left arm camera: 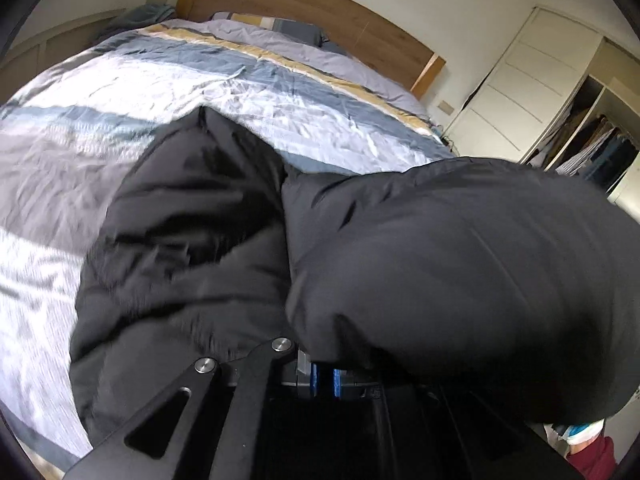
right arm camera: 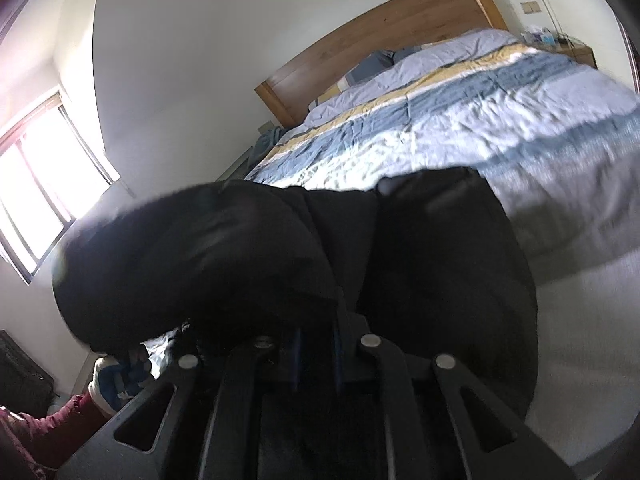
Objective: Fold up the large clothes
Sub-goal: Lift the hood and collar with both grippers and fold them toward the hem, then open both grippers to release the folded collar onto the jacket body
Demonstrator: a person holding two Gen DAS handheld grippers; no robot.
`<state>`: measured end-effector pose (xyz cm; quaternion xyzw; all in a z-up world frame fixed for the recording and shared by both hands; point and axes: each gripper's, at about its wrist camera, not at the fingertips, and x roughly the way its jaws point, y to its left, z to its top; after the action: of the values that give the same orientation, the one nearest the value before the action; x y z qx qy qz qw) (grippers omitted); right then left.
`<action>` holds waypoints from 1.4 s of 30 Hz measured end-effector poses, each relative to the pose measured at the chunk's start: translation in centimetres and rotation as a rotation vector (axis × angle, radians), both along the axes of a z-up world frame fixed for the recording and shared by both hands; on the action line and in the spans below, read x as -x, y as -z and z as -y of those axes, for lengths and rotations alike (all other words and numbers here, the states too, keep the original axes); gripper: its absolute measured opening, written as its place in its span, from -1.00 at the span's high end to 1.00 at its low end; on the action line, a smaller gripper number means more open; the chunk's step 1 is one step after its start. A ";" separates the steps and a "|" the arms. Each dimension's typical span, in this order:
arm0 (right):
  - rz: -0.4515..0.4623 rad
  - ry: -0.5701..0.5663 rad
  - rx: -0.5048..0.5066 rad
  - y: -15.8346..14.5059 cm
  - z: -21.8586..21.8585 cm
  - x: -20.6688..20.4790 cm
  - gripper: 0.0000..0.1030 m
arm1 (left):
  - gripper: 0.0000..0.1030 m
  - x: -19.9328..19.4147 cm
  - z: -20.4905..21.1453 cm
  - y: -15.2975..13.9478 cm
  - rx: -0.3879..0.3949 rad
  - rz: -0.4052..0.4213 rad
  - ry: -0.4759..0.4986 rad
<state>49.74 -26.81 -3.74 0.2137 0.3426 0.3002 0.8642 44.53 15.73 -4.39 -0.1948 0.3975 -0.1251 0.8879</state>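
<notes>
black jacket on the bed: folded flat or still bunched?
Bunched, not folded flat: the black jacket billows in puffy mounds over the bed, its edges clamped in both grippers.

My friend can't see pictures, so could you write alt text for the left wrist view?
A puffy black jacket bulges up from the left tool, which is shut on its fabric, above a bed with a striped blue, white and yellow quilt.

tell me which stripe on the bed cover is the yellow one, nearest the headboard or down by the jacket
The yellow stripe is the narrow band near the headboard; the stripes closer to the black jacket are blue and white.
</notes>
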 end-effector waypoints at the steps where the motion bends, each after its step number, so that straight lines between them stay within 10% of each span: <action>1: -0.008 0.001 -0.002 0.6 0.1 0.3 0.78 | 0.91 0.6 0.2 0.3 -0.005 0.003 0.001; 17: -0.097 0.013 0.168 5.4 -1.2 -0.6 0.76 | 0.91 -0.8 1.4 2.7 -0.043 -0.075 -0.032; 24: -0.121 0.064 0.250 3.6 -0.8 1.0 0.24 | 0.74 0.9 1.5 1.9 -0.064 -0.098 -0.054; 30: -0.150 0.104 0.287 1.2 1.1 4.0 0.14 | -0.10 4.6 0.9 -0.3 -0.081 -0.068 -0.057; 42: -0.006 0.117 0.297 -7.7 0.0 0.6 0.12 | -0.23 3.0 -1.0 -6.1 -0.081 -0.012 -0.099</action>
<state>49.11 -26.80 3.99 0.1040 0.3726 0.1948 0.9013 41.50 16.76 1.72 -0.1789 0.3976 -0.0634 0.8977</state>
